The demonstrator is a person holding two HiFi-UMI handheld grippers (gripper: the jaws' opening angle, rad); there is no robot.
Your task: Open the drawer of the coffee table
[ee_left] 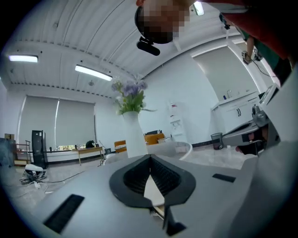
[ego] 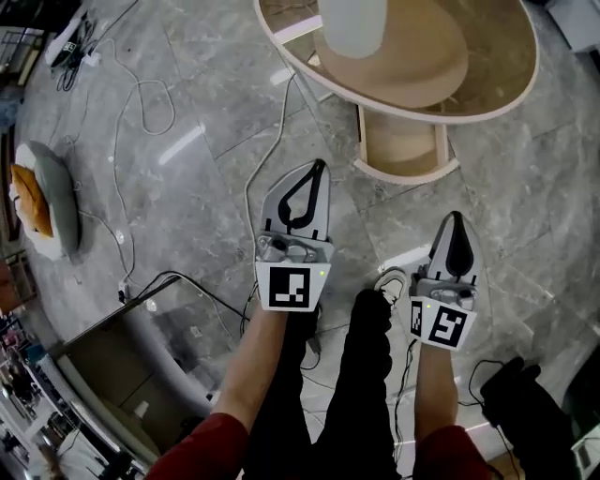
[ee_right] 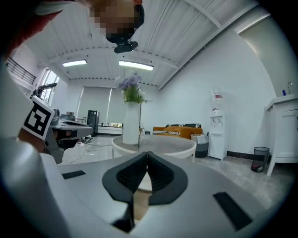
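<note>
The round coffee table (ego: 502, 94) with a white rim stands ahead in the head view, a white vase (ego: 354, 23) on its top. Its drawer (ego: 403, 148) stands pulled out toward me, showing a bare beige inside. My left gripper (ego: 321, 166) is raised in front of me, short of the drawer, jaws shut on nothing. My right gripper (ego: 457, 217) hangs beside it to the right, also shut and holding nothing. The left gripper view looks over its closed tips (ee_left: 150, 158) at the vase (ee_left: 132, 135). Beyond the right gripper's closed tips (ee_right: 147, 153) the table top (ee_right: 160, 147) is seen.
White cables (ego: 141, 103) snake over the grey marble floor at left. A grey and orange cushion (ego: 37, 202) lies at the left edge. A dark bag (ego: 520, 394) sits at lower right, a glass-sided box (ego: 122, 361) at lower left. My legs and shoe (ego: 389, 281) are below.
</note>
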